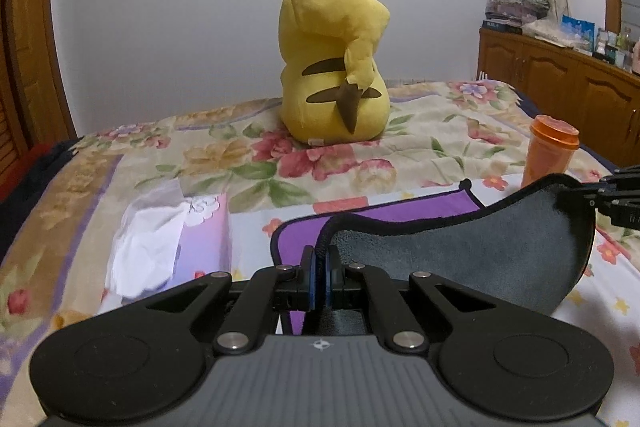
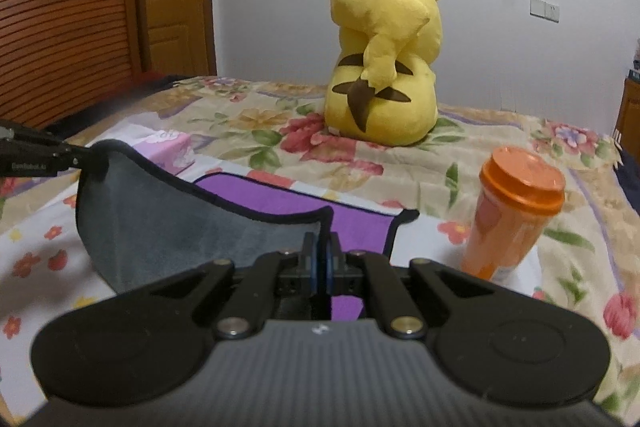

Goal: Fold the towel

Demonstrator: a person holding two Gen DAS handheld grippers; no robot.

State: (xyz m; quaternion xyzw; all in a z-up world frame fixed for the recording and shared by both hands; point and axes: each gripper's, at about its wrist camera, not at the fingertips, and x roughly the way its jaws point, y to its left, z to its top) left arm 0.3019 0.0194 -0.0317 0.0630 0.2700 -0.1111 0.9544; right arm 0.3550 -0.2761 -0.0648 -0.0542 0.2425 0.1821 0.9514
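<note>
The towel (image 1: 460, 251) is purple on one face and grey on the other, with a black hem, and lies on the flowered bedspread. Its near edge is lifted so the grey underside faces me, while the purple part (image 2: 304, 203) stays flat on the bed. My left gripper (image 1: 320, 251) is shut on the towel's near left corner. My right gripper (image 2: 320, 243) is shut on the near right corner. Each gripper shows in the other's view, the right one (image 1: 560, 195) and the left one (image 2: 86, 155), each pinching a corner.
A large yellow plush toy (image 1: 332, 67) sits on the bed (image 1: 420, 131) behind the towel. An orange lidded cup (image 2: 516, 215) stands right of the towel. A purple tissue box (image 1: 168, 243) lies to its left. A wooden cabinet (image 1: 560, 83) stands at the far right.
</note>
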